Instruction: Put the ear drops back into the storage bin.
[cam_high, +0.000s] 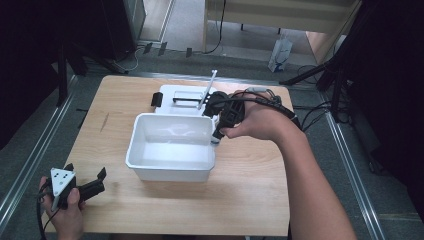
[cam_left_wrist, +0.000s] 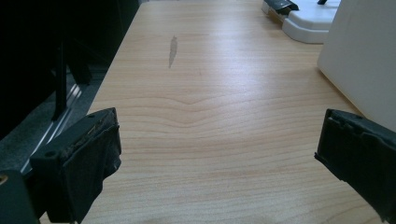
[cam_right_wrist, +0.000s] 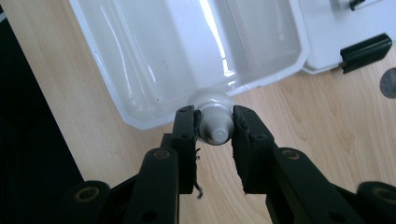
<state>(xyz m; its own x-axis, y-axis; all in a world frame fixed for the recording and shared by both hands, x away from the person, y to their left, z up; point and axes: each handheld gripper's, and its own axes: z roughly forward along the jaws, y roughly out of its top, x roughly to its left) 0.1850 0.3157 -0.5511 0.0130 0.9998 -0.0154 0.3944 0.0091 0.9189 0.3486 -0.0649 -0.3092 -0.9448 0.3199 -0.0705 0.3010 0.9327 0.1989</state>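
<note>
A small light bulb (cam_right_wrist: 212, 105) with a white globe and a grey screw base is clamped between the jaws of my right gripper (cam_right_wrist: 213, 123), base end toward the camera. The globe hangs just over the rim of a white plastic bin (cam_right_wrist: 140, 60). In the high view the right gripper (cam_high: 217, 134) points down at the bin's (cam_high: 170, 171) right edge with the bulb (cam_high: 216, 140) at its tip. My left gripper (cam_high: 86, 171) rests near the table's front left corner, jaws wide apart and holding nothing. In its own view the left gripper (cam_left_wrist: 219, 140) faces bare wood.
Behind the bin lies a flat white lid (cam_high: 172, 95) with black latches, and a thin white rod (cam_high: 207, 90) rises from it. The lid (cam_left_wrist: 313, 23) and bin wall (cam_left_wrist: 359, 60) show at the right of the left gripper view. Cables trail off the table's right side.
</note>
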